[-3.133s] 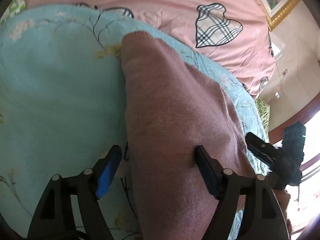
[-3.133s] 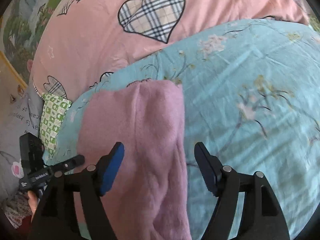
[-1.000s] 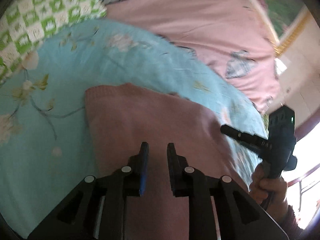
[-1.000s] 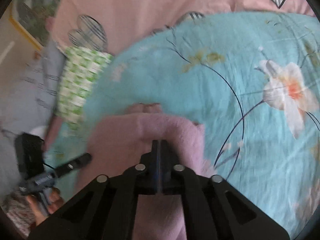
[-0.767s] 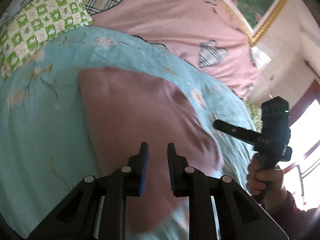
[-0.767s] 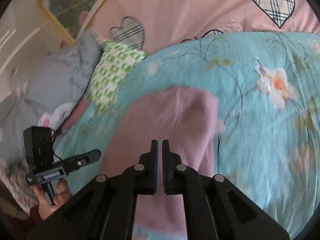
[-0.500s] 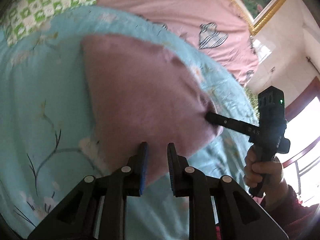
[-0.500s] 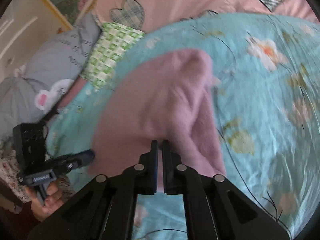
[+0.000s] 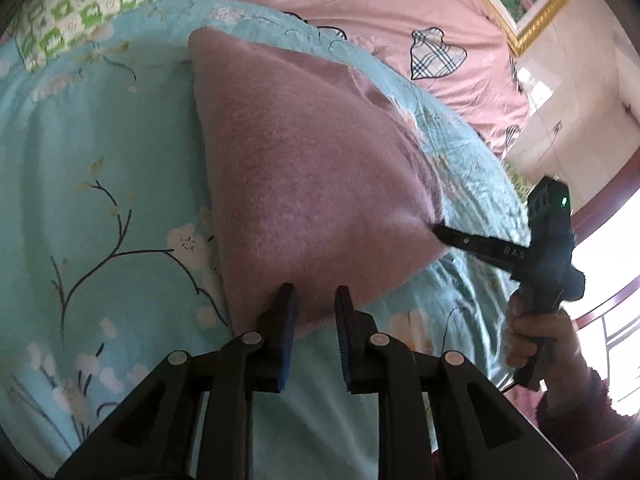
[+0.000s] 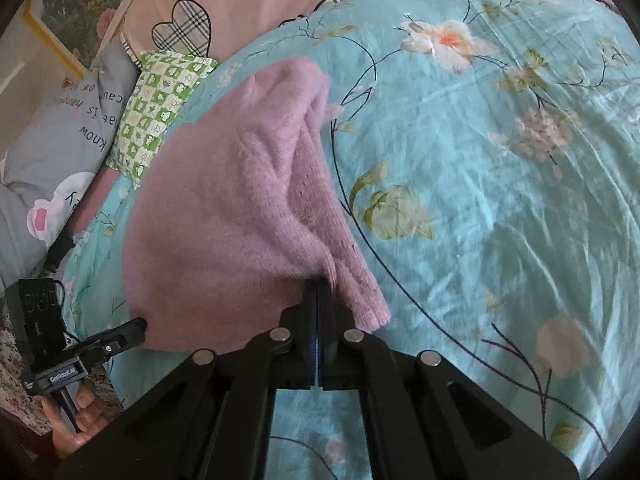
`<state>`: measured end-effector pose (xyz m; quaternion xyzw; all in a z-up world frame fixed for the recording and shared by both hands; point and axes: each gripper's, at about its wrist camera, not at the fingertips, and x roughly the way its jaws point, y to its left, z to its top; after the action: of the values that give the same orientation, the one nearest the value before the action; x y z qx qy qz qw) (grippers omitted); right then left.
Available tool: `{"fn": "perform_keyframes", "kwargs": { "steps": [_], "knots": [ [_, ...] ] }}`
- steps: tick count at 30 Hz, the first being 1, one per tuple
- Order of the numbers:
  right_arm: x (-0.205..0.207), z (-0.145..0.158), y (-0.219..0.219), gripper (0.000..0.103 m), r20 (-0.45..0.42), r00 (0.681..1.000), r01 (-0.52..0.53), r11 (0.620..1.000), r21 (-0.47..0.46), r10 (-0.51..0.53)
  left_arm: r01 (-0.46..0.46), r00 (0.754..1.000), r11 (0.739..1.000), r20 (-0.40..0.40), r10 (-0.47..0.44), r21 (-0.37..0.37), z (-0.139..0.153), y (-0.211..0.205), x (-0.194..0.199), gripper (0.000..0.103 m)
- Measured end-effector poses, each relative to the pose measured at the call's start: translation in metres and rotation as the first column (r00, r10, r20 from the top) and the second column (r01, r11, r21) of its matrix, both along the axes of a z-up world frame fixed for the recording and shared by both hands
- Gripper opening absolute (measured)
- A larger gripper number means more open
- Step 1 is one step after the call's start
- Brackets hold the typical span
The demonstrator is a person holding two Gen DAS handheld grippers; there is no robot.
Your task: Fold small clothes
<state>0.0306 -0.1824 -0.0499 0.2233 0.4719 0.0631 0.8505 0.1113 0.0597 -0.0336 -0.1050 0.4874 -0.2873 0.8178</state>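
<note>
A fuzzy pink knitted garment (image 9: 304, 168) lies folded over on the teal floral sheet (image 9: 100, 168), its near edge held up between both grippers. In the left wrist view my left gripper (image 9: 314, 294) has that edge between its pads, which press on the fabric while the jaws are opening slightly. The right gripper's tip (image 9: 438, 232) bites the garment's right corner. In the right wrist view my right gripper (image 10: 317, 286) is shut tight on a fold of the garment (image 10: 224, 208), with a ribbed flap hanging to its right. The left gripper (image 10: 140, 326) touches the lower left corner.
A pink quilt with plaid hearts (image 9: 360, 4) lies behind the sheet. A green checked pillow (image 10: 160, 108) and a grey printed pillow (image 10: 60, 140) sit at the left. A hand (image 9: 536, 336) grips the right tool near a bright window. The sheet (image 10: 500, 200) stretches to the right.
Both grippers, open astride the garment three seconds ago, shut on it and drew its edge back towards the cameras and lower, doubling it over. The garment now looks larger and nearer.
</note>
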Motion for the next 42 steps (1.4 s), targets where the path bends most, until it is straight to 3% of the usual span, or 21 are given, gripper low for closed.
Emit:
{"fn": "perform_keyframes", "kwargs": {
  "steps": [5,9,13,17,20,23,28,32,38,42],
  "knots": [
    [-0.010,-0.003,-0.008,0.000,-0.009,0.999,0.041,0.998,0.052,-0.040,-0.029,0.999,1.000,-0.026,0.028,-0.013,-0.002,0.002,-0.002,0.028],
    [-0.019,0.001,-0.002,0.000,-0.001,0.999,0.033,0.999,0.012,-0.033,-0.035,0.999,0.999,-0.005,0.035,0.020,0.003,0.000,-0.007,0.030],
    [-0.030,0.026,0.009,0.003,0.090,0.996,-0.003,1.000,-0.030,0.006,-0.055,0.996,0.998,0.076,0.052,0.038,0.027,0.002,-0.017,0.053],
    [-0.027,0.051,0.016,0.003,0.163,0.986,-0.011,1.000,-0.019,0.013,-0.095,0.987,0.995,0.129,0.094,0.006,0.048,0.010,-0.010,0.054],
    [-0.009,0.059,0.030,0.003,0.189,0.981,-0.047,0.998,-0.032,0.052,-0.182,0.974,0.978,0.157,0.165,0.100,0.052,0.005,0.015,0.055],
    [0.018,0.053,0.036,0.003,0.191,0.980,-0.041,0.999,-0.034,0.047,-0.233,0.969,0.963,0.121,0.217,0.137,0.040,0.003,0.042,0.054],
    [0.055,0.008,0.027,0.000,0.038,0.999,-0.012,0.993,-0.116,0.017,-0.169,0.985,0.962,0.020,0.169,0.213,0.008,-0.015,0.066,0.058],
    [0.052,0.006,0.020,0.000,0.055,0.998,0.020,0.995,-0.097,-0.015,-0.174,0.984,0.953,0.081,0.159,0.247,0.016,-0.022,0.057,0.058],
    [0.017,0.040,0.025,0.003,0.135,0.991,0.004,0.997,-0.079,0.007,-0.191,0.977,0.963,0.131,0.168,0.190,0.035,-0.016,0.021,0.057],
    [-0.005,0.053,0.033,0.005,0.170,0.985,-0.025,0.997,-0.068,0.036,-0.206,0.970,0.964,0.162,0.179,0.170,0.041,-0.014,-0.005,0.062]
  ]
}}
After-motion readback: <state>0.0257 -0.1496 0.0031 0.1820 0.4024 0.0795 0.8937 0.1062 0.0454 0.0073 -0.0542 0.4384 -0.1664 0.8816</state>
